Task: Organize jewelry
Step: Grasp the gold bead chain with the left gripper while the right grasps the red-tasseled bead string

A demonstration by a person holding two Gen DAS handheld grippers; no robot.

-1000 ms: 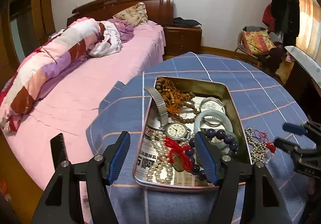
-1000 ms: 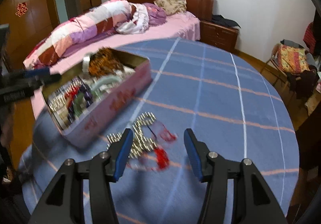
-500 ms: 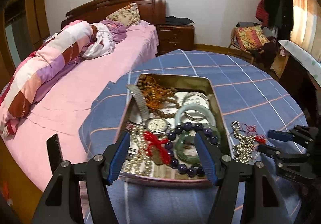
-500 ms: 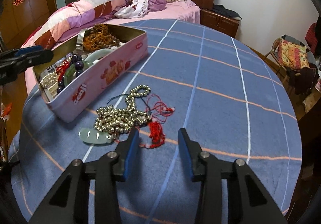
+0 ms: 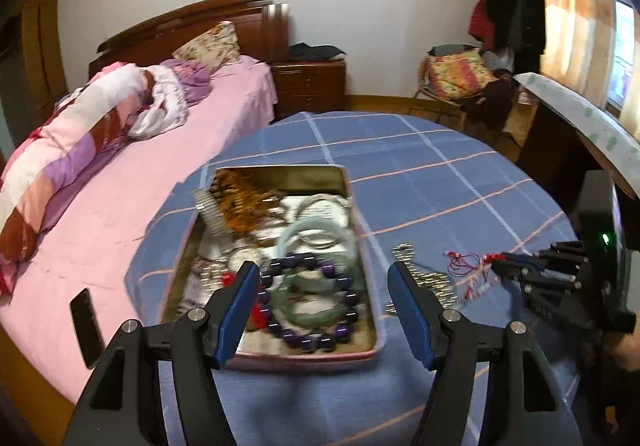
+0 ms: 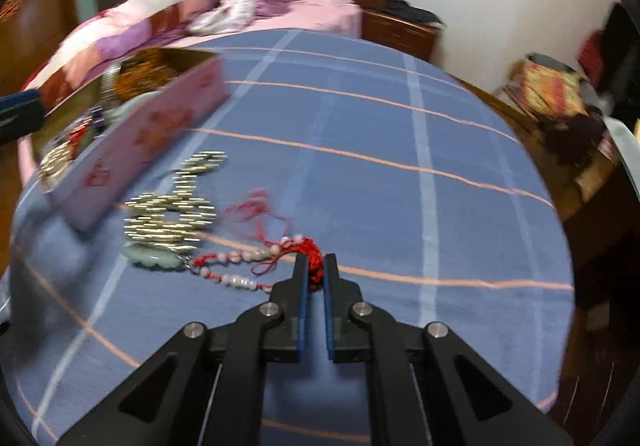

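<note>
A pink tin (image 5: pixel 362 242) (image 6: pixel 132 150) on the blue checked tablecloth holds a purple bead bracelet (image 5: pixel 308 338), jade bangles (image 5: pixel 316 236), a watch band and brown beads. Beside it on the cloth lie a silver bead necklace (image 6: pixel 172 218) (image 5: pixel 424 278) and a red-corded necklace with pale beads and a green jade pendant (image 6: pixel 152 258). My right gripper (image 6: pixel 315 266) (image 5: pixel 504 268) is shut on the red knot (image 6: pixel 314 252) of that cord. Hovering over the tin's near end, my left gripper (image 5: pixel 324 286) is open and holds nothing.
The round table (image 5: pixel 440 182) stands next to a pink bed (image 5: pixel 140 174) with a rolled quilt. A dark phone (image 5: pixel 86 326) lies on the bed's edge. A nightstand (image 5: pixel 308 86), a cushioned chair (image 5: pixel 456 74) and hanging coats stand farther back.
My right gripper went down to the red-corded necklace and its jaws came together on the red knot. The left gripper slid to the right along the tin, still open.
</note>
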